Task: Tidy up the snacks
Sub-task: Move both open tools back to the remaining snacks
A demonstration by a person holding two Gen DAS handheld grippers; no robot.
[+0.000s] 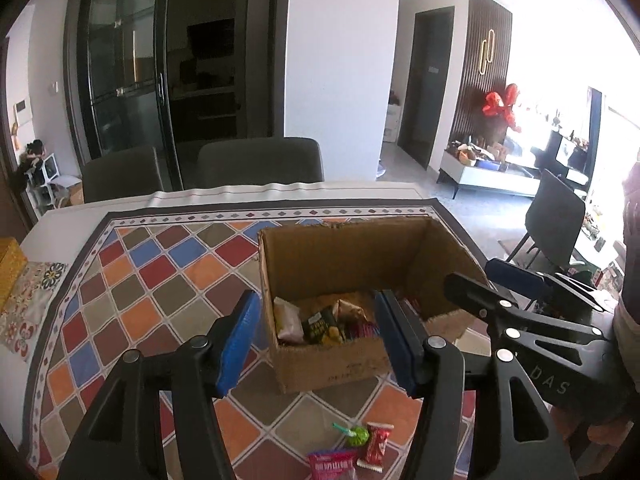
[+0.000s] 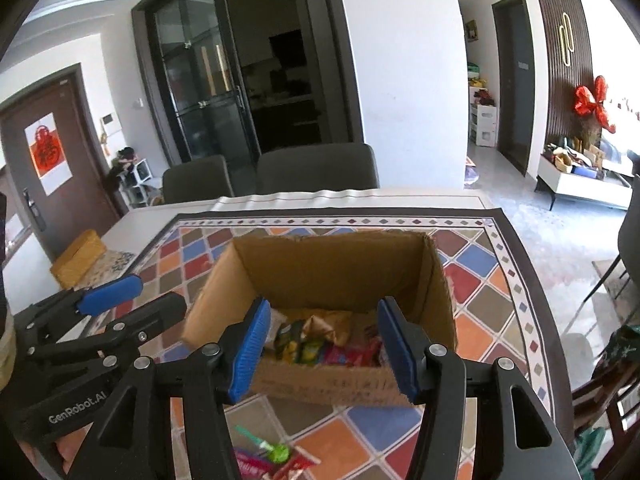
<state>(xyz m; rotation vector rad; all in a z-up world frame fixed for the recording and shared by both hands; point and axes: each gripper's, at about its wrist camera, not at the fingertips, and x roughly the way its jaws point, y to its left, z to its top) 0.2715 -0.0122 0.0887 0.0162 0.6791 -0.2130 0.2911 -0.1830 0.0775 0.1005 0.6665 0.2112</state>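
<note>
The right tool [image 2: 320, 344] hangs with jaws apart and nothing between them, above an open cardboard box [image 2: 328, 264] of snack packets [image 2: 316, 340] on the table [image 2: 480, 280]; the left tool [image 2: 152, 296] is beside it, and a green lollipop [image 2: 276, 452] lies near

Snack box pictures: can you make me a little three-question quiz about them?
1. True or false: the cardboard box is empty.
2. Which snack near the table's front edge has a stick? A) green lollipop B) red packet C) pink packet
3. Fill in: neither the left gripper nor the right gripper is ____ anything.

Key
1. False: snack packets lie inside.
2. A
3. holding (both stand open, above the tablecloth)
</note>
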